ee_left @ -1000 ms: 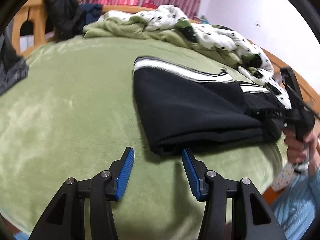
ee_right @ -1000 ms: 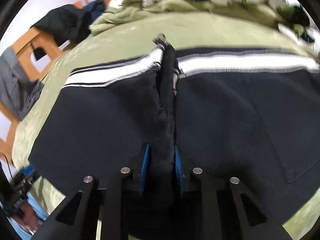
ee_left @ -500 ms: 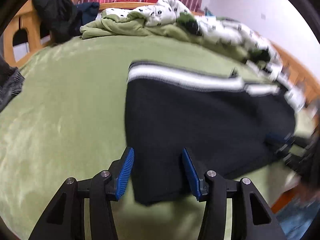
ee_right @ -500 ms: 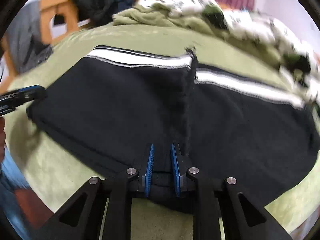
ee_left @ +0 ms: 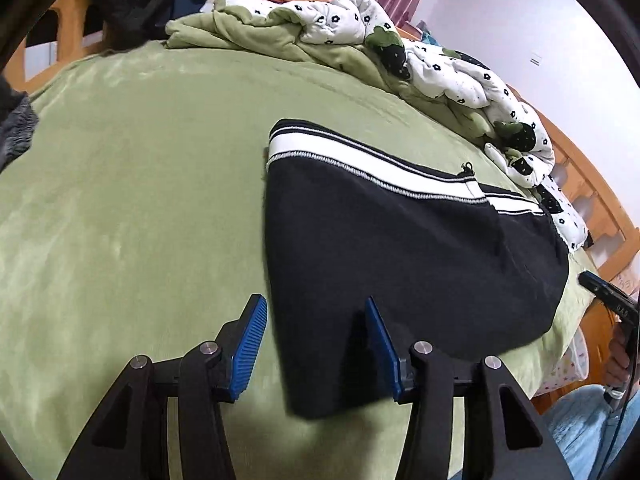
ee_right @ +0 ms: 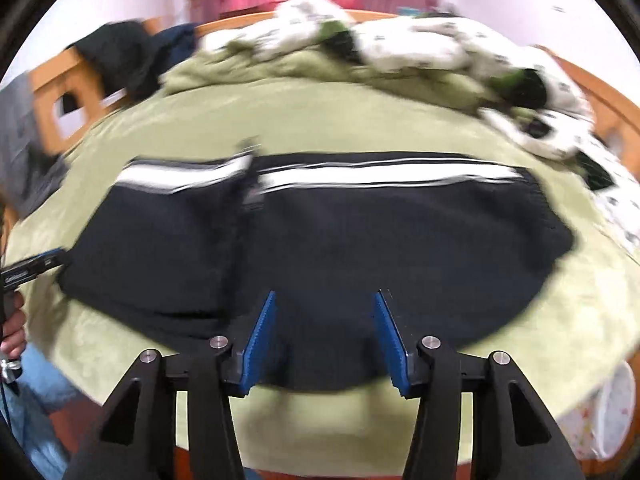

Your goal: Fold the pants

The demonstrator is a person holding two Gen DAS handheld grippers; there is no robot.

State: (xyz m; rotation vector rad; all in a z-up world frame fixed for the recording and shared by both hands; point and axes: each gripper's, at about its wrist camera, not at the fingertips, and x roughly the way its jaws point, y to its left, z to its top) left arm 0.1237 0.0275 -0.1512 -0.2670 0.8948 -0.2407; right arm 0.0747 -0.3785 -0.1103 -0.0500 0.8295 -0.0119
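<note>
So, folded black pants [ee_left: 400,264] lying flat on the green bed [ee_left: 132,200], white-striped waistband on the far side. Left gripper [ee_left: 314,344] hanging jaws apart, near corner of the pants between them, no pinch. Right gripper [ee_right: 326,336] jaws just sprung open, straddling the near edge, gripping nothing. Rumpled quilt [ee_left: 400,52] well beyond.

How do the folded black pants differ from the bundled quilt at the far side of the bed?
The black pants lie flat and folded in the middle of the green bed cover; the quilt is crumpled in a heap along the far edge. The pants are plain black with a white-striped waistband; the quilt is white with small dark flowers and a green underside. Both rest on the bed cover, and neither is gripped.
</note>
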